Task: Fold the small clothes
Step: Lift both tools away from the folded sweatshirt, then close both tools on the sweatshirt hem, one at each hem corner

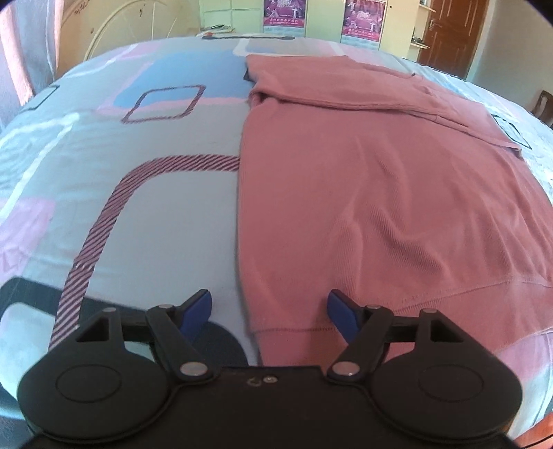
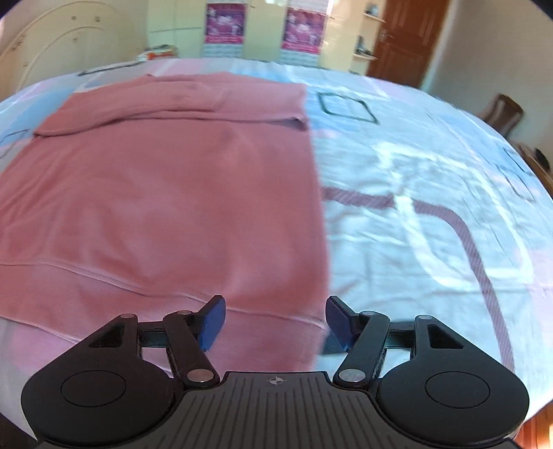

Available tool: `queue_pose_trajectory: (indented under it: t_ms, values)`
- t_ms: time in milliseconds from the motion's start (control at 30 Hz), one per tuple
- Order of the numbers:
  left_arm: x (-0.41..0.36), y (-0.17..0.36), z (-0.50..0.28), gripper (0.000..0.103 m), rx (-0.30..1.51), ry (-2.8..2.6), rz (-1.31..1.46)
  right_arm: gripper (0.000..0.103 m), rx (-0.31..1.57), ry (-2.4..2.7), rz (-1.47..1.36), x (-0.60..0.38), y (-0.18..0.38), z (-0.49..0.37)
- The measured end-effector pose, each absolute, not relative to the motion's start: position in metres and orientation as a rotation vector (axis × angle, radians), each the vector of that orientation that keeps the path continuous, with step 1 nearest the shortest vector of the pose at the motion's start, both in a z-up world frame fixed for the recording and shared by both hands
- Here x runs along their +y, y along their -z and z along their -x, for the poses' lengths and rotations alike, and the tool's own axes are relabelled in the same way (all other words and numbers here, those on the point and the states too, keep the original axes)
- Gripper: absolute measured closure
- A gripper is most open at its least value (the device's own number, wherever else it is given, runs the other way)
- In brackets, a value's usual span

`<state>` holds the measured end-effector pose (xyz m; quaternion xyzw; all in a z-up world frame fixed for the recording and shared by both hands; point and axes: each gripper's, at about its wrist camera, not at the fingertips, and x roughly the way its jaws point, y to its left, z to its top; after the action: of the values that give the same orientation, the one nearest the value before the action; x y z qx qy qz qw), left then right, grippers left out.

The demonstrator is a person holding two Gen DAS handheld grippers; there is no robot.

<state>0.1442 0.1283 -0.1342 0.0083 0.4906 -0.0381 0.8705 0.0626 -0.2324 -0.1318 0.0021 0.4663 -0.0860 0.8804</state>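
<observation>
A pink knit garment [image 1: 363, 172] lies flat on the patterned bedsheet [image 1: 155, 207], its sleeves folded across the far end. In the left wrist view my left gripper [image 1: 269, 311] hovers open over the garment's near left hem corner, nothing between its blue pads. The right wrist view shows the same garment [image 2: 172, 193] on the left, its right edge running down the middle. My right gripper [image 2: 275, 319] hangs open above the near right hem corner; its blue fingertips [image 2: 214, 317] stand clear of the cloth.
The bedsheet [image 2: 432, 207] spreads wide to the right of the garment. Beyond the bed stand a cream wardrobe [image 2: 52, 45], two posters [image 2: 224, 24] on the wall, a brown door [image 2: 408, 38] and a wooden chair [image 2: 501, 110].
</observation>
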Motion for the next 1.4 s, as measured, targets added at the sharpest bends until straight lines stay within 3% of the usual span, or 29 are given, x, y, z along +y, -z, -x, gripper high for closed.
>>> queue_pose_trajectory:
  t_ms: [500, 567, 667, 733, 800, 900, 1067, 1200, 1367, 1400]
  values:
    - [0.113, 0.138, -0.132, 0.035, 1.069, 0.137, 0.039, 0.040, 1.025, 0.167, -0.164, -0.252, 0.141, -0.051]
    - [0.113, 0.138, -0.131, 0.044, 1.063, 0.141, 0.051, 0.040, 1.026, 0.163, -0.168, -0.253, 0.141, -0.051]
    - [0.115, 0.135, -0.130, 0.068, 1.059, 0.157, 0.081, 0.057, 1.026, 0.137, -0.196, -0.253, 0.140, -0.051]
    - [0.117, 0.134, -0.130, 0.084, 1.065, 0.173, 0.103, 0.063, 1.027, 0.126, -0.184, -0.250, 0.138, -0.051]
    - [0.118, 0.133, -0.132, 0.090, 1.079, 0.194, 0.127, 0.078, 1.029, 0.112, -0.196, -0.249, 0.137, -0.052]
    - [0.120, 0.131, -0.136, 0.094, 1.095, 0.219, 0.156, 0.087, 1.035, 0.086, -0.203, -0.247, 0.134, -0.053]
    - [0.123, 0.131, -0.138, 0.094, 1.107, 0.243, 0.147, 0.087, 1.033, 0.088, -0.199, -0.248, 0.133, -0.052]
    - [0.132, 0.135, -0.135, 0.086, 1.148, 0.226, 0.196, 0.057, 1.036, 0.128, -0.193, -0.253, 0.135, -0.047]
    - [0.132, 0.137, -0.135, 0.093, 1.155, 0.254, 0.224, 0.056, 1.058, 0.119, -0.255, -0.259, 0.138, -0.045]
    - [0.132, 0.136, -0.136, 0.094, 1.152, 0.259, 0.223, 0.064, 1.059, 0.116, -0.266, -0.259, 0.138, -0.045]
